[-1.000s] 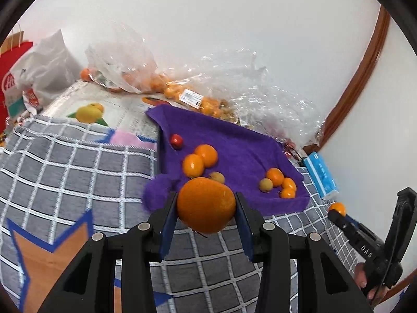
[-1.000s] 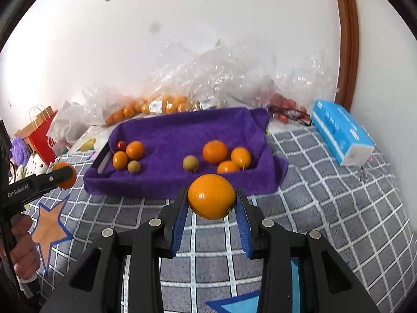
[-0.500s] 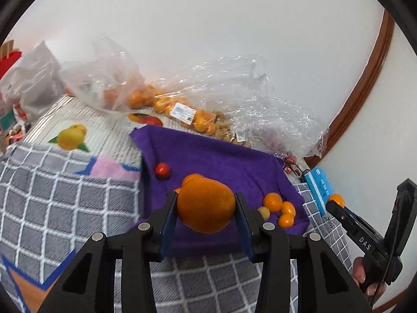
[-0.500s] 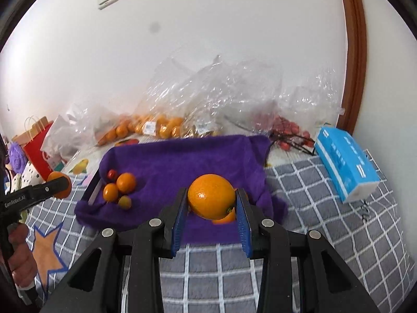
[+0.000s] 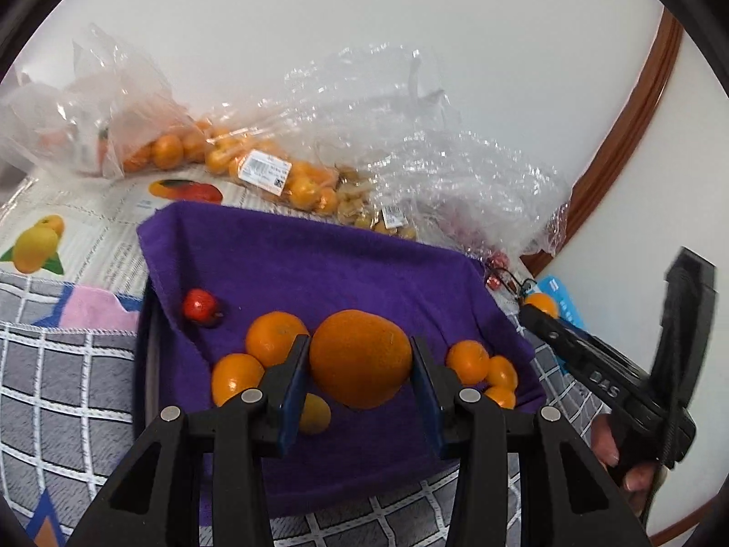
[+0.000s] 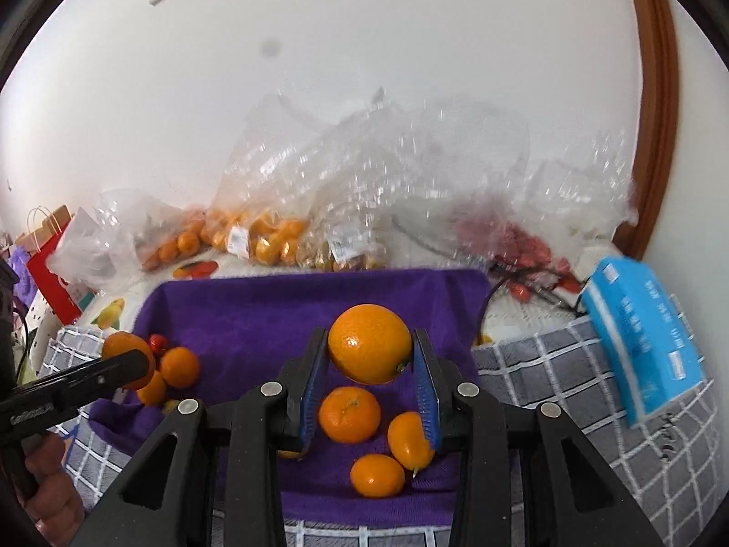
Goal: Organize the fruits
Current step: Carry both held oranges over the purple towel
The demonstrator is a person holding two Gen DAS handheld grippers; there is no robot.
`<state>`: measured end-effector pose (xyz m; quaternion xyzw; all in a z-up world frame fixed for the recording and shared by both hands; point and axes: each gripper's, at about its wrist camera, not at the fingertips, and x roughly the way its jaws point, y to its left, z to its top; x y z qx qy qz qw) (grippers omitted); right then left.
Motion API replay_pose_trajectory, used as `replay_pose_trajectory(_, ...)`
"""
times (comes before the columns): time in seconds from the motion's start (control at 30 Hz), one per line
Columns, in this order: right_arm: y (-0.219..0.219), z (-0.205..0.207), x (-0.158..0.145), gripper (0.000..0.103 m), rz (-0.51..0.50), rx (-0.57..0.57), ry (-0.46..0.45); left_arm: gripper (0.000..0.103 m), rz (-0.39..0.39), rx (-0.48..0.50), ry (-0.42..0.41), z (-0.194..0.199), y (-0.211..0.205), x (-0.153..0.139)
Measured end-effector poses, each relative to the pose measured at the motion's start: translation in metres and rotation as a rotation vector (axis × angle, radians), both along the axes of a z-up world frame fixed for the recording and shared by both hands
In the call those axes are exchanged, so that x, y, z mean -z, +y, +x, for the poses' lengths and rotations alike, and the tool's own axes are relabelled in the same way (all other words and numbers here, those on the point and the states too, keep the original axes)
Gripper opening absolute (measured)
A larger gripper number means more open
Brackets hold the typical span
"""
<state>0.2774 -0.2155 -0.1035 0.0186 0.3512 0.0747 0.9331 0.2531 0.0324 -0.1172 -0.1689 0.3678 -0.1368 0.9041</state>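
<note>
My left gripper [image 5: 360, 367] is shut on a large orange [image 5: 360, 358] and holds it over the purple towel-lined tray [image 5: 319, 264]. My right gripper [image 6: 370, 355] is shut on another orange [image 6: 369, 342] above the tray's right part [image 6: 273, 314]. On the towel lie a left group of small oranges [image 5: 273, 337], a red fruit [image 5: 198, 304] and a yellowish fruit [image 5: 316, 412], and a right group of small oranges [image 6: 350, 415]. The left gripper also shows at the left of the right wrist view [image 6: 125, 358], the right gripper at the right of the left wrist view [image 5: 540, 307].
Clear plastic bags with oranges [image 5: 273, 173] and red fruit [image 6: 524, 237] lie behind the tray by the wall. A blue tissue pack [image 6: 642, 332] lies at the right on the grey checked cloth [image 6: 569, 392]. Paper bags [image 6: 50, 255] stand at the far left.
Both grippers have moved forward with their oranges, from above the checked cloth to over the purple tray. The fruit on the towel has not moved.
</note>
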Motion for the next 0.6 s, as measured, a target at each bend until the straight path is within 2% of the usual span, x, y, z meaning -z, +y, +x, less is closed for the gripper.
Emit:
replay_pose_trajectory(0.13, -0.008, 0.012, 0.020, 0.036, 0.023, 0.009, 0.055, 0.040, -0.014, 0.022, 0.034, 0.004, -0.004, 0.010)
replay_pose_trajectory(0.6, -0.014, 0.030, 0.050, 0.036, 0.033, 0.060, 0.096, 0.040, -0.006, 0.089, 0.051, 0.004, -0.018, 0.022)
